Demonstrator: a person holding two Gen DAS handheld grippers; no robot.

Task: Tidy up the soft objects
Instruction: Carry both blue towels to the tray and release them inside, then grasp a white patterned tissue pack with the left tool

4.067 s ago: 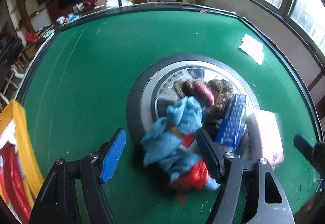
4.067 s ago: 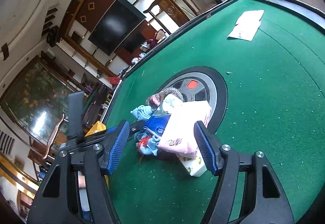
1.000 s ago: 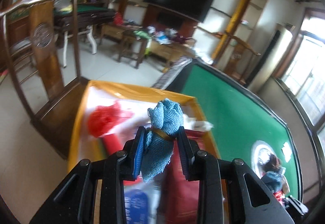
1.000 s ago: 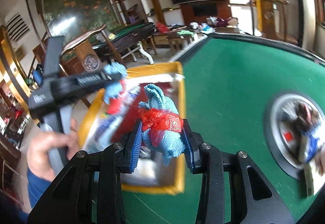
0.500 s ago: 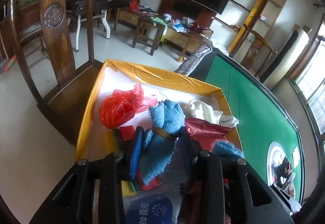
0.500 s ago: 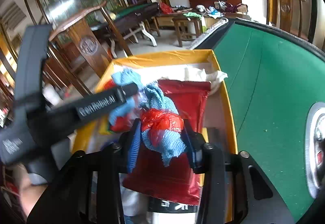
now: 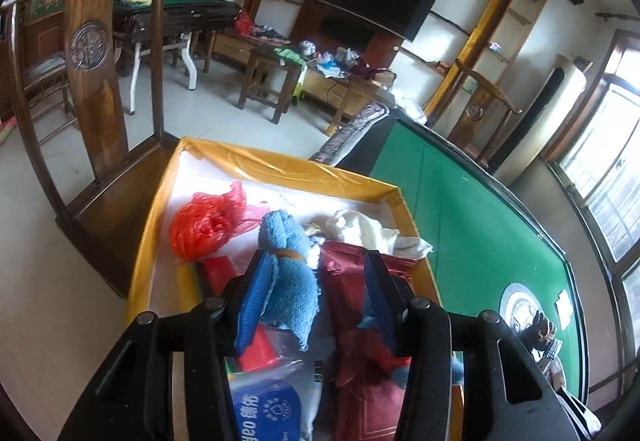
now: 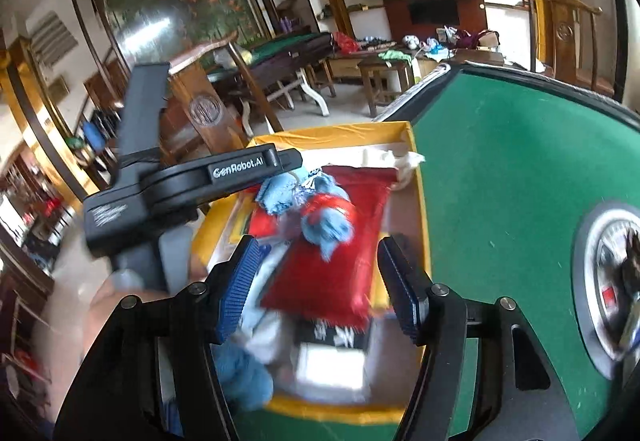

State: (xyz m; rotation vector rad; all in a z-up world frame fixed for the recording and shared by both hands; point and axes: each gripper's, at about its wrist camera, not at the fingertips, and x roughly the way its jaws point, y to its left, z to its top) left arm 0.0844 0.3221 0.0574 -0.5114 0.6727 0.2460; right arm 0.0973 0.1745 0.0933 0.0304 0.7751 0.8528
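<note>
— Where the green table (image 7: 472, 225) takes up the right side of both views, what sits against its left edge?

— A yellow-rimmed box (image 7: 280, 166), hard up against that edge, with a wooden chair (image 7: 92, 81) just past its far left corner. The box is crowded with soft things.

— Name them, big to small.

— A dark red foil bag (image 8: 344, 241) lies along the box's right side, reaching nearly to the far edge. A white cloth (image 7: 372, 231) is bunched in the far right corner and spills over the rim. A red plastic bag (image 7: 208, 225) sits toward the far left corner. At the near edge there is a clear packet with a blue label (image 7: 264, 415).

— And the blue towels?

— One blue towel roll (image 7: 290, 281), banded in the middle, lies between the fingers of the left gripper (image 7: 316, 301). It leans on the left pad while the right pad stands clear of it; those jaws are opening. The other blue towel with red wrap (image 8: 326, 219) lies on the red foil bag, ahead of the right gripper (image 8: 320, 289), blurred. Those jaws are opening too, spread wide, and nothing is pinched between them.

— Anything left on the table?

— Near its right edge a round grey disc (image 7: 520, 307) carries a small dark heap; I cannot tell what is in it. A slip of white paper (image 7: 565, 304) lies just beside it
</note>
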